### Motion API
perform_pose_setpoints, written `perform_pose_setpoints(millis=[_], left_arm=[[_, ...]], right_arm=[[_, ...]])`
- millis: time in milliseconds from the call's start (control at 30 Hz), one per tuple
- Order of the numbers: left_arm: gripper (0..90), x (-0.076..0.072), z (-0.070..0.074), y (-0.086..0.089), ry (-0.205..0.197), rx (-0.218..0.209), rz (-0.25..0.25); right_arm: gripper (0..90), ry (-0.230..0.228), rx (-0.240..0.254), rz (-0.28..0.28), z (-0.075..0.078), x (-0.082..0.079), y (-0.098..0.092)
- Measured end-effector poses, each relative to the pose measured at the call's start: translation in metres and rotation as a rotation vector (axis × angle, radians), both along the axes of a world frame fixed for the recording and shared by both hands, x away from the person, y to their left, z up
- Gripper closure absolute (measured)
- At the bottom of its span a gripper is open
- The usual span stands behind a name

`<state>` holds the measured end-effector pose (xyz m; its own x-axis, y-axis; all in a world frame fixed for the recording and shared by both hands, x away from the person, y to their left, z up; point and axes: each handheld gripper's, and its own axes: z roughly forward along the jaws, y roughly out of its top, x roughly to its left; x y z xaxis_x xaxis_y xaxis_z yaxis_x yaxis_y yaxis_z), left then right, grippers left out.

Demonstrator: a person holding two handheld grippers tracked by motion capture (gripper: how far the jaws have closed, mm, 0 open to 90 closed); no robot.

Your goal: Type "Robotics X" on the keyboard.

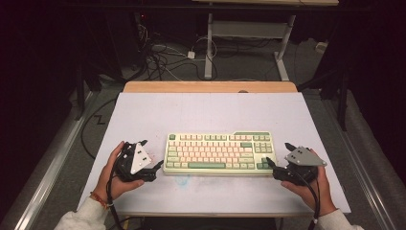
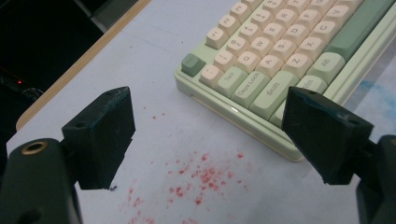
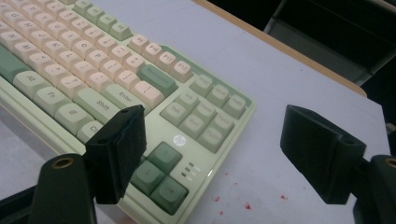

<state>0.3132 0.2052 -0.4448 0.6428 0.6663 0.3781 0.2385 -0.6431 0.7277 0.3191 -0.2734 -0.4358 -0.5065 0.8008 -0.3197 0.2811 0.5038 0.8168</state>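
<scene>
Both hand-held grippers, left [image 1: 154,155] and right [image 1: 279,155], gape wide flanking the keyboard [image 1: 219,153] (corners hidden by jaws).

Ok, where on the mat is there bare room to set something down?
The widest bare patch lies between the keyboard and the table's far wooden edge. The near strip is narrower, crowded by the left gripper and right gripper at the keyboard's ends.

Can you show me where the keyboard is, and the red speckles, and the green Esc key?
keyboard [image 1: 219,153]: high view, middle of its keys.
red speckles [image 2: 201,177]: left gripper view, thickest patch on the white mat.
green corner key [image 2: 193,64]: left gripper view, its top face.
</scene>
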Motion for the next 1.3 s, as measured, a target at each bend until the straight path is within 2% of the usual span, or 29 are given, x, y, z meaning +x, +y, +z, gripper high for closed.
perform_pose_setpoints(millis=[100, 200, 267, 400, 567, 800, 1100, 1300], left_arm=[[16.2, -0.002, -0.004, 0.007, 0.012, -0.014, 0.005], [16.2, -0.003, -0.009, 0.013, 0.017, -0.010, 0.013], [16.2, -0.003, -0.014, 0.016, 0.033, -0.028, 0.017], [16.2, -0.005, -0.024, 0.021, 0.067, -0.030, 0.027], [16.2, -0.011, -0.034, 0.023, 0.104, -0.008, 0.027], [16.2, -0.013, -0.032, 0.019, 0.094, -0.021, 0.019], [16.2, -0.014, -0.034, 0.020, 0.097, -0.009, 0.014], [16.2, -0.012, -0.036, 0.019, 0.104, -0.002, 0.014]], right_arm=[[22.6, 0.010, 0.000, -0.014, -0.004, -0.001, -0.004], [22.3, 0.019, 0.007, -0.021, -0.008, -0.002, -0.009], [22.2, 0.023, 0.009, -0.023, -0.011, -0.003, -0.013], [22.3, 0.033, 0.023, -0.038, -0.022, -0.004, -0.021], [22.2, 0.066, 0.038, -0.039, -0.031, -0.006, -0.028], [20.5, 0.054, 0.022, -0.030, -0.030, -0.007, -0.025], [20.3, 0.030, 0.012, -0.007, -0.026, -0.012, -0.018], [20.3, 0.041, 0.005, -0.002, -0.028, -0.010, -0.016]])
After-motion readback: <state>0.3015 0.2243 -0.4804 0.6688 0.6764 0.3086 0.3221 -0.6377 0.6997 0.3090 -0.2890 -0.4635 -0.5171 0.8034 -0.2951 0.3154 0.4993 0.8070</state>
